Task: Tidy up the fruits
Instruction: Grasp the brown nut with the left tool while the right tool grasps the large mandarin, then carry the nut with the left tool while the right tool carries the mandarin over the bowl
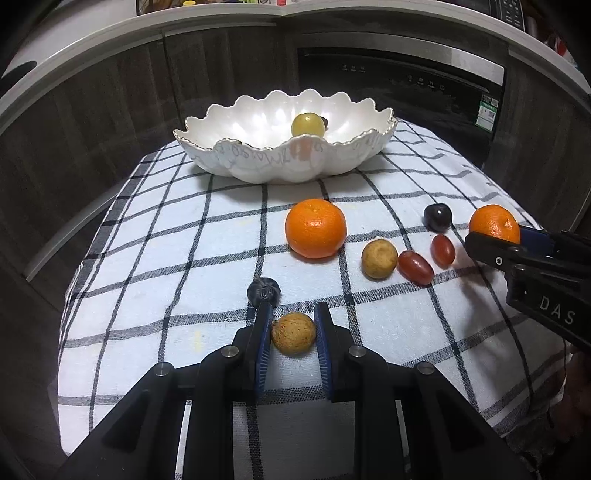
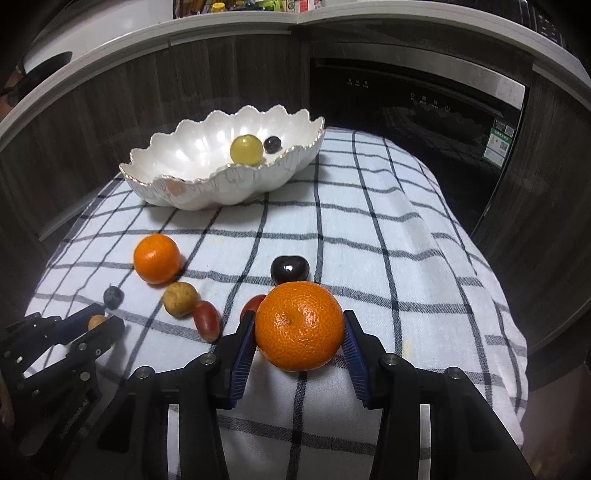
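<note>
The left tool [image 1: 293,325] is pinching a small round tan fruit [image 1: 294,333]; the right tool [image 2: 300,326] is gripping a bright orange tangerine [image 2: 299,325] on the checked-cloth table [image 2: 369,240].

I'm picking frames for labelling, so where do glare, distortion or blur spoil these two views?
Left wrist view: glare whitens the inside of the bowl, the fisheye bows the counter edge, and the corners go black. Right wrist view: same bowing and dark corners, glints on the orange, no evident motion blur.
</note>
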Available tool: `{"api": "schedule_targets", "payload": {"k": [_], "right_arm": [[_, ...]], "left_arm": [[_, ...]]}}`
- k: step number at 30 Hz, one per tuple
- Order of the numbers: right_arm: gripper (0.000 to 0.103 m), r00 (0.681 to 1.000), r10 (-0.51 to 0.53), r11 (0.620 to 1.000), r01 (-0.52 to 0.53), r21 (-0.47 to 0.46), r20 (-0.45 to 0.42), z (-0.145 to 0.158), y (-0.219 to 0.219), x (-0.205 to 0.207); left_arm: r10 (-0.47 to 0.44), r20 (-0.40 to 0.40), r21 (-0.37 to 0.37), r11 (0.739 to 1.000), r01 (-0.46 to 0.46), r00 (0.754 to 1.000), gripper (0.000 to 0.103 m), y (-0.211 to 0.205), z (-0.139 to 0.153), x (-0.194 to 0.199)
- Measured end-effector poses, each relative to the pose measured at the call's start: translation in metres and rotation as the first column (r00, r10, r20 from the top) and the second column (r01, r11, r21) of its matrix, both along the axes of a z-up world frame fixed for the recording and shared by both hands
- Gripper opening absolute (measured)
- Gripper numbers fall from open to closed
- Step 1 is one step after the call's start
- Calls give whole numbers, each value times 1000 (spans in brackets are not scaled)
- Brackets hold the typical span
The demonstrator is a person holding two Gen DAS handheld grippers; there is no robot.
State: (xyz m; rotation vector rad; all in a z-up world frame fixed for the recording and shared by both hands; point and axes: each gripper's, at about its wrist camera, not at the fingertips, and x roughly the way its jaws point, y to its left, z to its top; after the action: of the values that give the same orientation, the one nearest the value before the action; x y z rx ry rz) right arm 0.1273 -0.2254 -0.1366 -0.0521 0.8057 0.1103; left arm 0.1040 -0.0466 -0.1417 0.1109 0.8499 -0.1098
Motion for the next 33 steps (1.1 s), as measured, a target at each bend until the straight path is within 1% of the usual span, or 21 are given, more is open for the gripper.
{"api": "schedule_targets", "payload": {"k": [3,10,16,25,33], "right_arm": [[46,1000,2,1000,-2,3,6,5,1,-1],[46,999,20,1000,-20,-9,40,20,8,-3],[46,998,34,999,-34,-3,45,33,14,0],[46,996,49,999,-49,-3,80,59,21,14],[46,993,46,999,-49,18,110,78,23,35]], "left_arm": [[7,12,-2,1000,-7,1000,24,2,6,0],[28,12,-18,999,-28,1000,24,8,18,4],[33,20,-14,999,-33,999,24,9,33,10],[49,27,-40,998,-48,998,24,12,52,31],[55,73,-52,997,-51,996,24,13,79,61]]}}
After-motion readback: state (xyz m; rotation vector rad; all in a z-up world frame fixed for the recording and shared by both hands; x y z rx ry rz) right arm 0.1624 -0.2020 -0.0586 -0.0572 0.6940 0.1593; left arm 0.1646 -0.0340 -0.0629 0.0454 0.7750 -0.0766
